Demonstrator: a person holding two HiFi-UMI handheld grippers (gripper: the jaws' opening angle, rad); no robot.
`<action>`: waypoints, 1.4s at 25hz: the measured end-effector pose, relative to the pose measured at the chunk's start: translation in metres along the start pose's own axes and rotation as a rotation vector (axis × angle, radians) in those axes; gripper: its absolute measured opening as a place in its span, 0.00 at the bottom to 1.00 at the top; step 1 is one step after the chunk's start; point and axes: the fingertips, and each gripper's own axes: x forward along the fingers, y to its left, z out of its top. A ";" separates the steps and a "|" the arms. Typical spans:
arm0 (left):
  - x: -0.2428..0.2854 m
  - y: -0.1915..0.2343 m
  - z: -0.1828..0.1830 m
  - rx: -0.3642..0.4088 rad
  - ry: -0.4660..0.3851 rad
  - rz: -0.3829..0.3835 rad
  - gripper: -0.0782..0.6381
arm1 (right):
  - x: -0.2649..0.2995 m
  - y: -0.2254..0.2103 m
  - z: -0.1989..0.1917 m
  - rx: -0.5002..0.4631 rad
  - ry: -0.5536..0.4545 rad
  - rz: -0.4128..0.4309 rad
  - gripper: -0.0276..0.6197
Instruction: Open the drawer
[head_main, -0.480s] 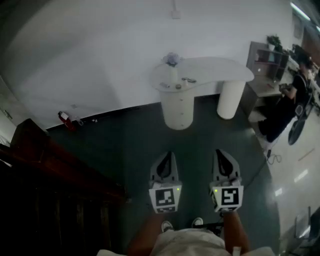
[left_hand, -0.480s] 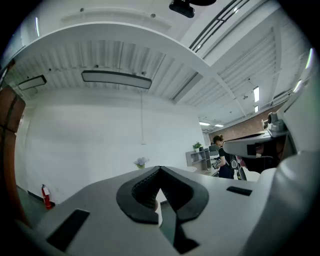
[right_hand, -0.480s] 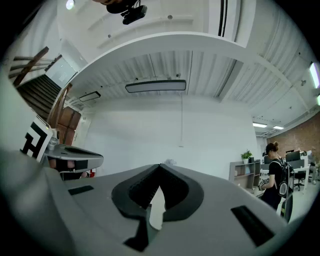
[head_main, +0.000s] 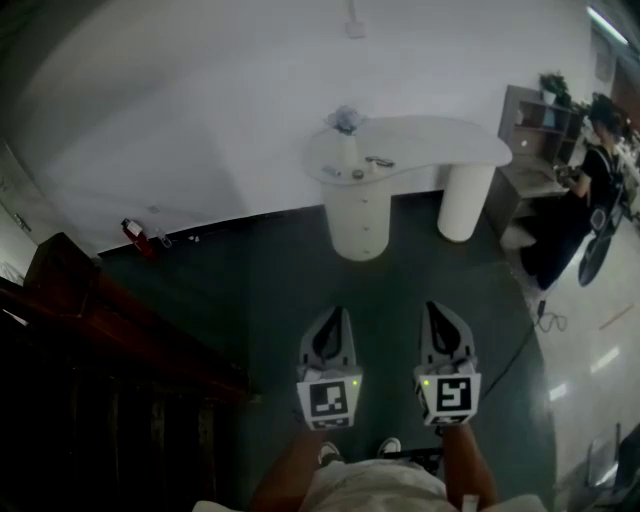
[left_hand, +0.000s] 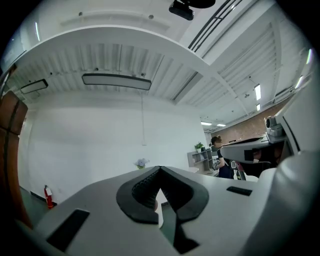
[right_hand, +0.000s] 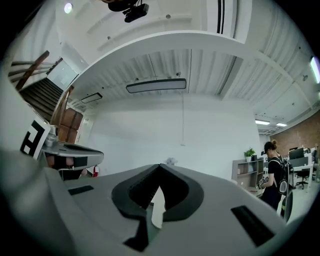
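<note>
My left gripper (head_main: 336, 318) and right gripper (head_main: 436, 312) hang level side by side, tips pressed together, nothing between them. The drawer (head_main: 358, 215) I take to be in the pedestal under the white table (head_main: 450, 140), well ahead. If I arrive closed, I'd bump its front and could shake the vase (head_main: 346, 122)

- Left tongs (head_main: 336, 312) were held level, pointing forward, jaws closed tip to tip, nothing between them.
- Right tongs (head_main: 433, 306) were level and parallel, just beside the left pair but apart from it; jaws likewise closed on nothing.
- Marker cubes (head_main: 330, 397) faced up at the rear of each.
- Both forearms (head_main: 283, 478) were bare and extended forward from the torso.
</note>
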 end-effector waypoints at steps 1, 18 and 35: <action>0.001 -0.004 -0.001 0.001 0.000 0.001 0.11 | -0.001 -0.004 -0.002 0.007 0.000 0.002 0.05; 0.034 -0.053 -0.018 -0.014 0.031 0.053 0.11 | 0.012 -0.055 -0.034 0.031 0.010 0.066 0.05; 0.141 0.016 -0.038 -0.060 0.018 0.025 0.11 | 0.140 -0.045 -0.041 -0.006 0.039 0.048 0.05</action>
